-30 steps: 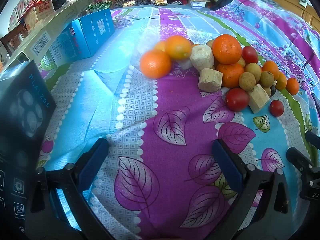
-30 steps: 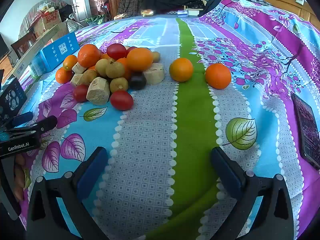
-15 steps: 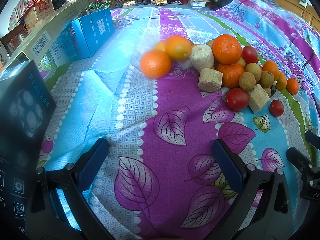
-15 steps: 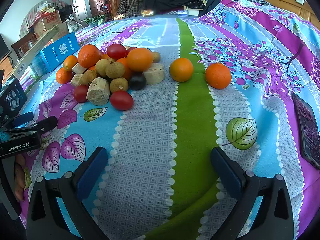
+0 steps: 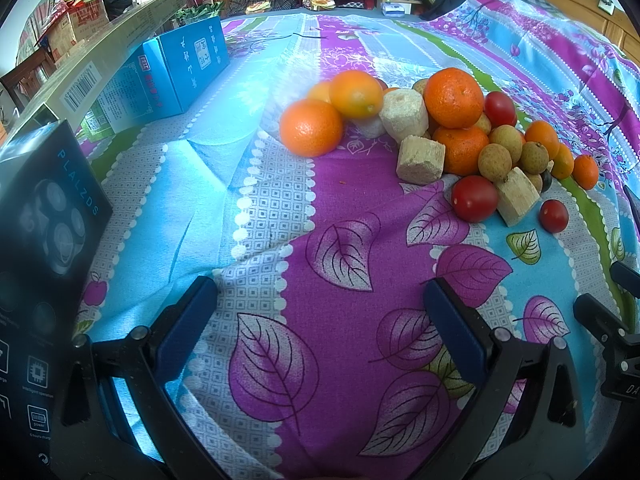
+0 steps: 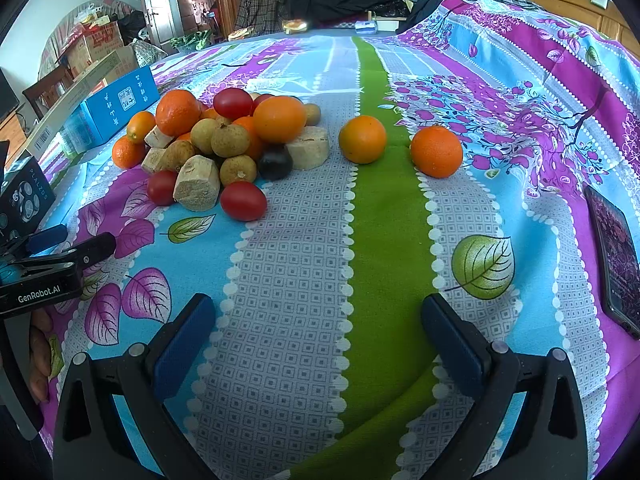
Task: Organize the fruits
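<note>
Two grippers hover low over the flowered bedspread point(image 6: 304, 280), and both stand with fingers spread wide, nothing between them. From the right wrist view, the right gripper point(image 6: 316, 336) points at bare cloth while the fruit pile point(image 6: 224, 148) sits up at 11 o'clock: oranges, red tomatoes, tan longans, pale sugarcane chunks and one dark plum point(image 6: 275, 164) all heaped and touching. Just clear of the heap, at 12 o'clock, a lone orange point(image 6: 362, 139) rests on the green stripe, and another orange point(image 6: 436, 151) lies beside it toward 1 o'clock, apart from its neighbour. A phone point(image 6: 616, 256) lies flat at 3 o'clock. At 9 o'clock the left gripper point(image 6: 72, 242) pokes in, a hand point(image 6: 40, 360) beneath it. Switch to the left wrist view: the left gripper point(image 5: 320, 320) faces purple leaf print, with the same pile point(image 5: 440, 136) now at 1 o'clock. A blue box point(image 5: 180, 68) stands at 10 o'clock, a dark shaver box point(image 5: 44, 240) hard at 9.
</note>
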A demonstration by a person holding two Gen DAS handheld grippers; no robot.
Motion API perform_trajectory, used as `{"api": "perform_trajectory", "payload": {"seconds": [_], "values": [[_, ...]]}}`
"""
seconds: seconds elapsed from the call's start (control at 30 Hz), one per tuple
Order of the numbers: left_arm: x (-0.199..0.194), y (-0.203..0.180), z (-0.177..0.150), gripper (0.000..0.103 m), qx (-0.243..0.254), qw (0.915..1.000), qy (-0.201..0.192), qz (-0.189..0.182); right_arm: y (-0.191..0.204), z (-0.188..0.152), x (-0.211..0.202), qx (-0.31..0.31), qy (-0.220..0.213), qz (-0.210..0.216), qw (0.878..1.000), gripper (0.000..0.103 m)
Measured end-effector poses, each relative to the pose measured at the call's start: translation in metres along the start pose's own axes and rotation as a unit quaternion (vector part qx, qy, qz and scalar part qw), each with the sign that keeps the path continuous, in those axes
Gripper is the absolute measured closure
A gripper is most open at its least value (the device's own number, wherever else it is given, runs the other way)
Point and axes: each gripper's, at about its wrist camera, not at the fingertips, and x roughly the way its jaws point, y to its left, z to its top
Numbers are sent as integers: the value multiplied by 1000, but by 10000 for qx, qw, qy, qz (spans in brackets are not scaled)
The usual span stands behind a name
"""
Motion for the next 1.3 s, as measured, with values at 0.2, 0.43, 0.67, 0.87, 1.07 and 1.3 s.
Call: {"api": "perform_trajectory", "payload": {"seconds": [0.2,0.43,0.67,0.87,1.07,1.3], "values": [[0,0,0,0,1,10000,1,1,0,0,0,2,-1,4,10000,0],[-2,0,0,0,16,10000,50,12,0,0,0,3,-1,7,10000,0],[-4,-3,4,0,105,9998,141,-103,-1,0,-1,4,-11,13,10000,0],[-18,-12,3,11,412,9965,194,-700,-1,0,-3,5,-13,26,10000,0],[-19,-21,19,39,360,9901,334,-1315,0,-1,-6,30,-47,91,9999,0],[-31,-18,54,42,180,9880,33,-1535,-3,-2,-5,36,-50,109,9999,0]]}}
